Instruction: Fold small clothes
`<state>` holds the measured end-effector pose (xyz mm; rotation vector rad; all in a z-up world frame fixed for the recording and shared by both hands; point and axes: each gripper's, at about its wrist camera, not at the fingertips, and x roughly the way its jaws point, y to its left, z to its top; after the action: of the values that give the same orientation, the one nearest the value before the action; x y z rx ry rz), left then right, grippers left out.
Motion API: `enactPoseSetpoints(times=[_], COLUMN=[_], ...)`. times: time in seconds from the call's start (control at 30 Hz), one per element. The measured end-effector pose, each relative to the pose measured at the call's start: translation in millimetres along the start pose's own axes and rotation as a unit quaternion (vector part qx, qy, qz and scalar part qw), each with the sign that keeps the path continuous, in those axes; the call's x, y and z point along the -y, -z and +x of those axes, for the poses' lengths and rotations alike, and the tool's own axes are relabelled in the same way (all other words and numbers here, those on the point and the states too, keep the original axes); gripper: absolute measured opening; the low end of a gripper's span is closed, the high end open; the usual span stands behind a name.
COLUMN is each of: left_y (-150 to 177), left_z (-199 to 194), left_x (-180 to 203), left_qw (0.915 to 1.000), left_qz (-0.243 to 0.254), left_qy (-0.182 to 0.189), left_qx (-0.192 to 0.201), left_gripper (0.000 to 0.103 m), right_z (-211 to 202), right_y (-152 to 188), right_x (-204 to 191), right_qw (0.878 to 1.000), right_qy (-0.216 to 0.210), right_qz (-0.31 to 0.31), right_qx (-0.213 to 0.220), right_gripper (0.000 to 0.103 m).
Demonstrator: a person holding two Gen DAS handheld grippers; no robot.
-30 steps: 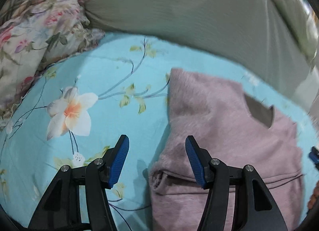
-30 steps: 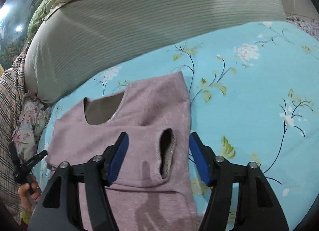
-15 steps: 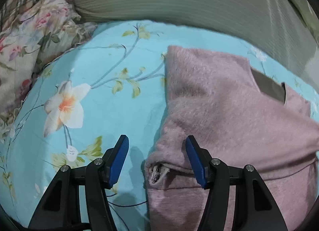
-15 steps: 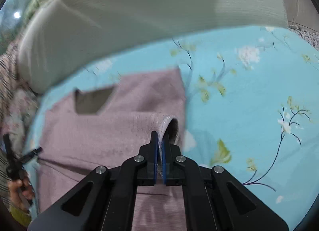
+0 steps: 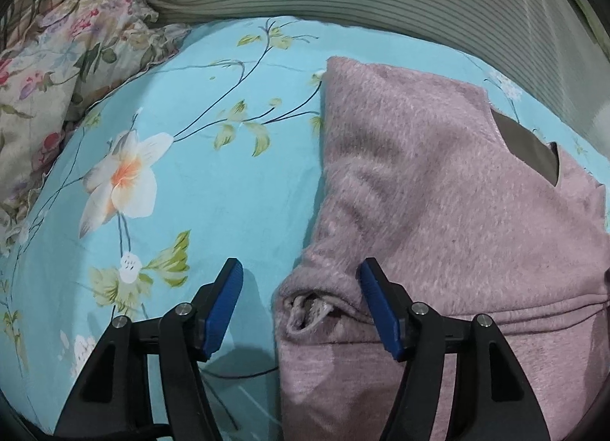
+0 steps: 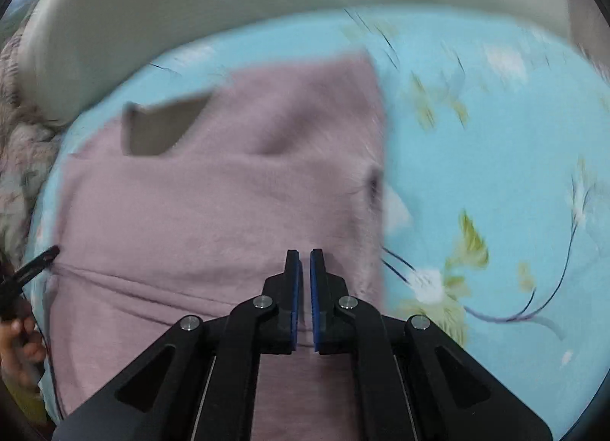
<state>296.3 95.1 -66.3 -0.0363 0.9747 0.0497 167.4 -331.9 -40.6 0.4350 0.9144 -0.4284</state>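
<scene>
The fuzzy mauve knitted sweater [image 5: 438,189] lay on the turquoise floral bedsheet [image 5: 198,189], its sleeves folded inward. Since a second earlier, my right gripper [image 6: 305,262] had clenched from wide apart; whether it pinched fabric I could not tell. My left gripper [image 5: 301,281] was opening, the sleeve cuff [image 5: 305,307] lying loose between its fingers. No writing was legible.

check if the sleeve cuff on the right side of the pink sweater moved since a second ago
Yes. In the right wrist view the cuff has slid away from the right tool, toward the grey neck opening, and lies near the sweater's edge.
</scene>
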Motion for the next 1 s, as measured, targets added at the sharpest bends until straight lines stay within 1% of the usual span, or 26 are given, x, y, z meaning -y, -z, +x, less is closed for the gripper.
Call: enactPoseSetpoints(times=[0.03,0.07,0.1,0.13,0.17,0.2,0.23,0.27,0.37,0.53,0.6,0.7,0.77,0.87,0.93,1.0], left_y=[2,4,8,12,17,24,33,41,75,128,147,175,194,219,235,251], left_z=[-4,-9,-17,-24,-32,-40,-48,-54,-71,-86,-92,-108,-118,-132,-143,-155], left_x=[-2,-5,-7,-9,-11,-13,-17,-19,-29,-47,-54,-60,-65,-74,-79,-80], left_qw=[1.0,0.9999,0.9999,0.9997,0.9996,0.9994,0.9991,0.9987,0.9966,0.9917,0.9894,0.9857,0.9811,0.9748,0.9725,0.9699], left_qz=[-0.001,0.0,0.003,0.006,0.007,0.008,0.006,0.003,-0.017,-0.045,-0.051,-0.054,-0.054,-0.05,-0.042,-0.027], left_qy=[0.006,0.01,0.015,0.018,0.021,0.027,0.037,0.047,0.08,0.119,0.133,0.157,0.184,0.215,0.227,0.24], left_qx=[-0.001,0.001,0.007,0.013,0.017,0.02,0.021,0.02,0.01,-0.019,-0.027,-0.027,-0.027,-0.029,-0.028,-0.028], left_gripper=[0.066,0.066,0.066,0.065,0.064,0.064,0.064,0.064,0.065,0.065,0.065,0.065,0.065,0.065,0.065,0.065], right_z=[-5,-12,-23,-33,-43,-53,-60,-70,-93,-122,-129,-132,-134,-138,-147,-158], right_y=[2,5,9,13,18,25,31,38,64,97,114,140,160,192,211,231], right_x=[6,8,8,8,7,8,8,9,15,37,44,52,61,72,75,76], right_qw=[1.0,0.999,0.999,0.999,0.998,0.998,0.997,0.997,0.995,0.994,0.993,0.991,0.99,0.986,0.98,0.97], right_qy=[-0.017,-0.021,-0.024,-0.033,-0.044,-0.054,-0.061,-0.068,-0.086,-0.103,-0.117,-0.129,-0.14,-0.167,-0.197,-0.236], right_qz=[0.017,0.024,0.021,0.016,0.008,0.002,-0.001,-0.005,-0.011,0.0,-0.002,-0.01,-0.008,-0.004,-0.014,-0.027], right_qx=[0.007,0.009,0.019,0.028,0.035,0.039,0.042,0.047,0.05,0.044,0.033,0.016,0.002,-0.028,-0.036,-0.045], right_gripper=[0.006,0.006,0.007,0.01,0.024,0.034,0.051,0.054,0.054,0.054,0.054,0.054,0.054,0.054,0.054,0.054])
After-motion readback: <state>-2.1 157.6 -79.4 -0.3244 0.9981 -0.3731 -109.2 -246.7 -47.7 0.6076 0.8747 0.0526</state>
